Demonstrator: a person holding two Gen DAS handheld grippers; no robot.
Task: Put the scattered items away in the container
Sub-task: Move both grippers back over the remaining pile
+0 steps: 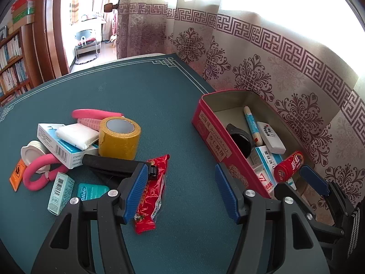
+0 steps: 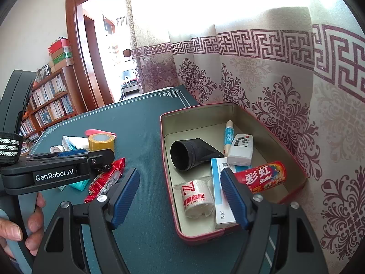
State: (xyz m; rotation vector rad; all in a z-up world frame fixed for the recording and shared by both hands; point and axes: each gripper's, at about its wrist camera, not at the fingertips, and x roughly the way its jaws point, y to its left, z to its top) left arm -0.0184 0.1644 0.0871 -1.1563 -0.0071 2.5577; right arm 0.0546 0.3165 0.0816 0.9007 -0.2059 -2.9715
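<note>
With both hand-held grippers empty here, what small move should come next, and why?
Probably lower the left hand-held gripper onto the red snack packet and close. Its jaws stand open, nothing between them, and the packet lies loose on the table mat right by its left finger. The right hand-held gripper, also open, sits over the tin, where the Skittles tube already lies.

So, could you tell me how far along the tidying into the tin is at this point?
Partly done. The red tin already holds a black funnel, remote, Skittles tube and gauze roll. Nothing is in hand: both the left tongs and right tongs are open and empty. Still on the table: the yellow tape roll, red snack packet, pink foam curler and floss.
</note>
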